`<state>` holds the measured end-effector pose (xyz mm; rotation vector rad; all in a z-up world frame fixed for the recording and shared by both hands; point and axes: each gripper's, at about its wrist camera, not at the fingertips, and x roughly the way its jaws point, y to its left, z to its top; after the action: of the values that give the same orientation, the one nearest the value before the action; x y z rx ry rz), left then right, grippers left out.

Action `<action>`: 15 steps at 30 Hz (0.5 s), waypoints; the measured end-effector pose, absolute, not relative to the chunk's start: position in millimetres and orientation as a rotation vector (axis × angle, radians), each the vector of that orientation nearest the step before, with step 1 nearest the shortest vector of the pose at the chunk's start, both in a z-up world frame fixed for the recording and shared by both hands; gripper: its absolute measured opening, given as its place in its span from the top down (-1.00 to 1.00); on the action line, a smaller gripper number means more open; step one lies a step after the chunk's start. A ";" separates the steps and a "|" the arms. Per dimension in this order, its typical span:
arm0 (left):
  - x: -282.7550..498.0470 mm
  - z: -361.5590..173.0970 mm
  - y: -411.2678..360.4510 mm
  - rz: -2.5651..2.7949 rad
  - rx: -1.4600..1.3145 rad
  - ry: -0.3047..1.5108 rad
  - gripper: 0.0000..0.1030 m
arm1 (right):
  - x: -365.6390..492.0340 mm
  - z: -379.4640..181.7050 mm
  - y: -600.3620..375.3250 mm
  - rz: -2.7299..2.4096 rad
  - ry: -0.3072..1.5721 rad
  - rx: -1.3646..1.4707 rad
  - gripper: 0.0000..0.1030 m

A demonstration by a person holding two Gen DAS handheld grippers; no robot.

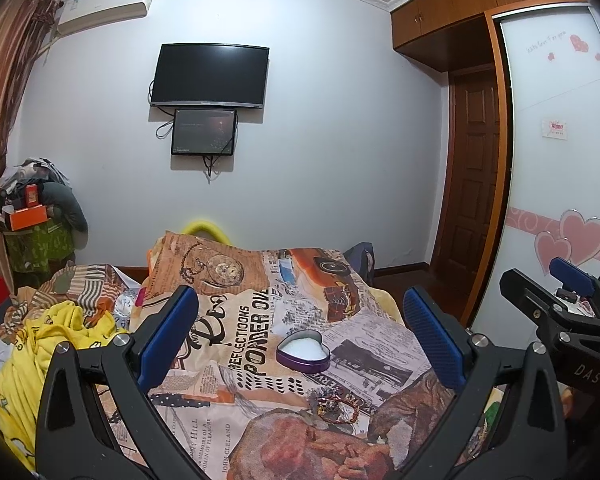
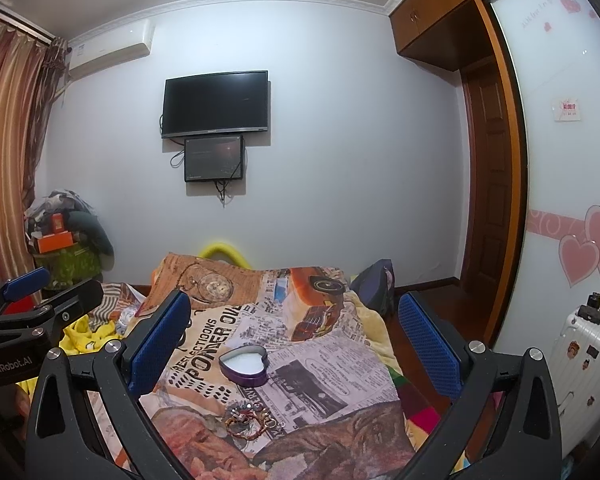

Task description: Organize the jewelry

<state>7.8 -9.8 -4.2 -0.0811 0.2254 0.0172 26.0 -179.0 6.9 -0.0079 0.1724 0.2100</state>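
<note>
A purple heart-shaped tin (image 1: 303, 351) with a white lining lies open on the printed blanket (image 1: 236, 320); it also shows in the right wrist view (image 2: 245, 365). A small tangle of jewelry (image 1: 334, 402), beaded bracelets and chains, lies on the blanket in front of the tin, also seen in the right wrist view (image 2: 249, 420). My left gripper (image 1: 300, 336) is open and empty, held above the blanket with tin and jewelry between its fingers' lines. My right gripper (image 2: 296, 340) is open and empty, beside the left one.
The blanket covers a bed. Yellow clothes (image 1: 48, 344) lie heaped at the left. A white suitcase (image 2: 580, 360) stands at the right by the wardrobe door (image 2: 572, 160). A TV (image 1: 210, 76) hangs on the far wall. A cluttered pile (image 1: 36, 216) stands at the left corner.
</note>
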 end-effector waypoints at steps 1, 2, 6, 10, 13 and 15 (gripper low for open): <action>8.7 -4.6 -9.7 0.017 -0.080 0.227 -1.00 | 26.0 6.7 -178.6 0.210 0.173 -0.008 -1.00; 9.4 -5.2 -9.4 0.017 -0.081 0.228 -1.00 | 25.9 6.7 -178.9 0.209 0.173 -0.008 -1.00; 10.8 -6.1 -7.4 0.016 -0.085 0.233 -1.00 | 26.3 6.3 -179.0 0.208 0.174 -0.007 -1.00; 12.6 -6.7 -7.0 0.016 -0.086 0.234 -1.00 | 27.1 6.1 -179.5 0.213 0.177 -0.006 -1.00; 12.8 -7.1 -6.8 0.014 -0.085 0.236 -1.00 | 27.2 5.9 -179.7 0.214 0.178 -0.007 -1.00; 13.4 -7.8 -6.1 0.013 -0.085 0.238 -1.00 | 27.0 5.9 -179.6 0.214 0.180 -0.009 -1.00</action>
<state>13.4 -6.1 -7.8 -0.0851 0.2381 0.0126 27.0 -179.6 5.9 -0.0089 0.1796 0.2144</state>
